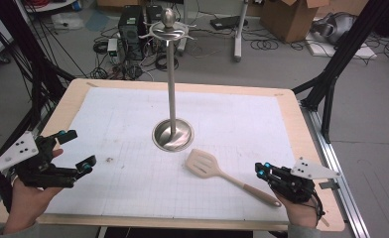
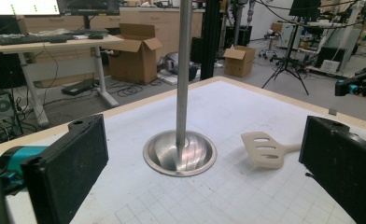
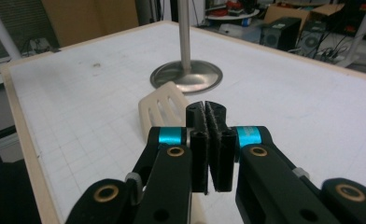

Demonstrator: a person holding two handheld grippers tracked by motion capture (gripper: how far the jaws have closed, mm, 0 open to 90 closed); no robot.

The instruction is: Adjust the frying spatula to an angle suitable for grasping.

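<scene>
Just ahead of the right gripper [image 1: 266, 170], the spatula [image 1: 222, 173] lies flat on the table [image 1: 133, 144], its slotted blade toward the stand [image 1: 172, 99] and its handle running back beneath the gripper's tips. The right gripper's jaws are pressed together with nothing between them; in the right gripper view the blade shows just beyond their tips and the handle passes under them. The left gripper [image 1: 73, 148] is held well to the left of the spatula, its jaws spread wide and empty, with the stand's base seen between them in the left gripper view. The step in hand is judged to be picking up the spatula, probably so that it can be hung from the hooks at the top of the stand. For a good grasp, the right jaws must first be opened, then lowered astride the handle rather than the blade, with the pads squared to the handle's sides. A hold near the middle of the handle is advised, so that the blade does not droop. The handle lies flat against the table, so the tips need to reach the surface before closing, or the spatula may be pushed away rather than caught.
</scene>
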